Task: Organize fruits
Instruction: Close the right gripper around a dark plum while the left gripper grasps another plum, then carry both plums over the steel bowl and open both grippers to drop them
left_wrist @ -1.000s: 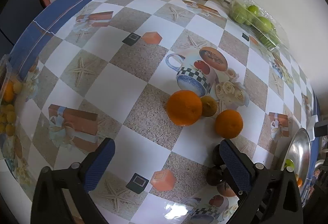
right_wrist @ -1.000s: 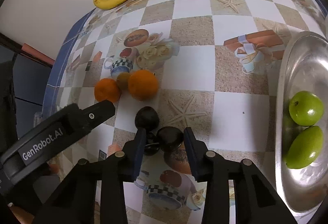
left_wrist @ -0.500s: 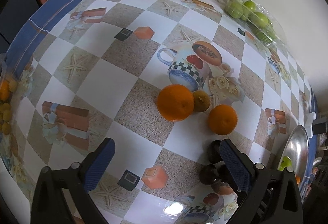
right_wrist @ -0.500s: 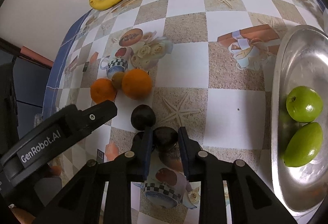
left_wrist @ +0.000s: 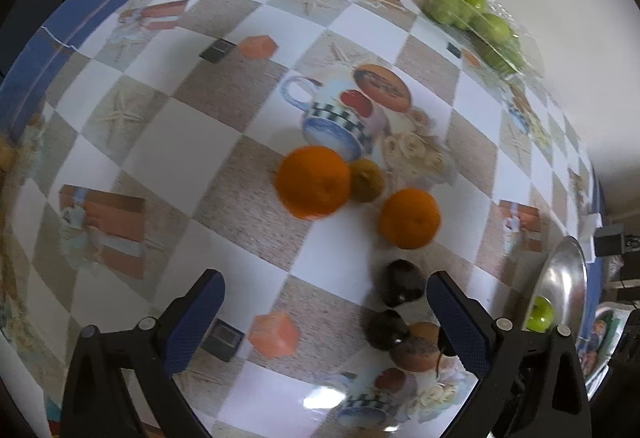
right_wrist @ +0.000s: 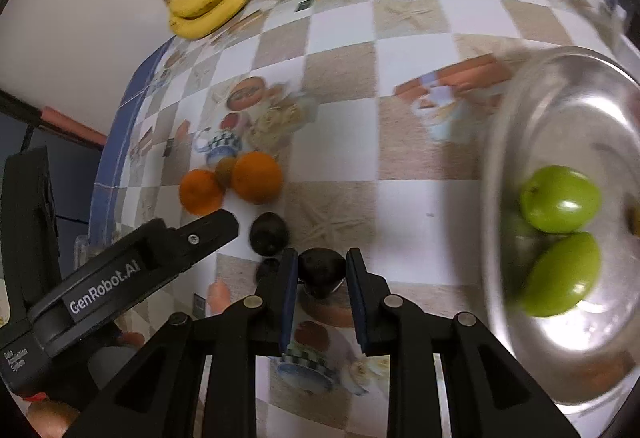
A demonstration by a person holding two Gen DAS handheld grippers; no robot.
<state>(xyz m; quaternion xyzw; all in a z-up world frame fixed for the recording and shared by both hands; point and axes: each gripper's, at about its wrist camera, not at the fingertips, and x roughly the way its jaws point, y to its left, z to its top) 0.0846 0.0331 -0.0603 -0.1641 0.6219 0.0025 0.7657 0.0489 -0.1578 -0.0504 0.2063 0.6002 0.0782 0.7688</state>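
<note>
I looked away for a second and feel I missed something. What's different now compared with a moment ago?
The right tool has just closed its jaws on a dark fruit and now grips it. The left tool stays wide open, holding nothing. The two oranges, the bananas and the green fruits in the metal bowl lie where they were.

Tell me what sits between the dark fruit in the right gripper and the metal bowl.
Nothing visible does. The right gripper is shut on the dark fruit, and only bare checked tablecloth lies between it and the metal bowl.
</note>
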